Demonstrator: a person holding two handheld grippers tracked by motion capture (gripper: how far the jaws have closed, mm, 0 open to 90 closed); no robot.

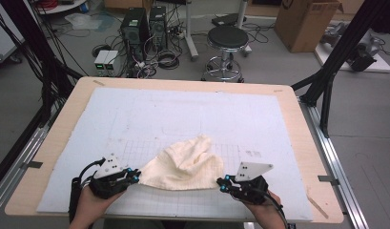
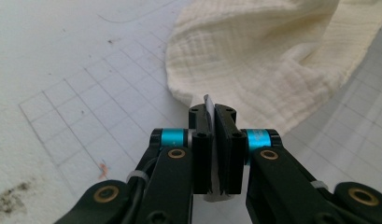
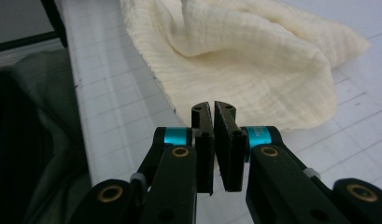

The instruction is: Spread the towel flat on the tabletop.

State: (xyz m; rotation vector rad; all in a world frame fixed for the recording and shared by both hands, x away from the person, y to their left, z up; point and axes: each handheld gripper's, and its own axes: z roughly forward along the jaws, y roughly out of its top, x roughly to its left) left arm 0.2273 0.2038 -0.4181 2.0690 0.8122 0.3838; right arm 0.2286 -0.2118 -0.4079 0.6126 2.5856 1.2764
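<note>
A cream waffle-weave cloth [image 1: 183, 164] lies bunched in a loose triangle on the white gridded mat [image 1: 183, 109], near the front edge. My left gripper [image 1: 135, 175] is at the cloth's left corner, and my right gripper [image 1: 220, 182] is at its right corner. In the left gripper view the jaws [image 2: 212, 109] are shut, with the cloth [image 2: 263, 56] edge running into their tips. The right gripper view shows its jaws [image 3: 213, 107] likewise shut at the hem of the cloth [image 3: 244, 60]. The cloth rises in soft folds between the two grippers.
The mat covers a wooden table [image 1: 49, 157]. On the floor beyond it are a black stool [image 1: 227, 38], computer towers [image 1: 135, 26] with cables, and a cardboard box [image 1: 304, 21]. A black frame strut [image 1: 335, 62] stands at the right. The person's dark clothing [image 3: 25, 140] is close by.
</note>
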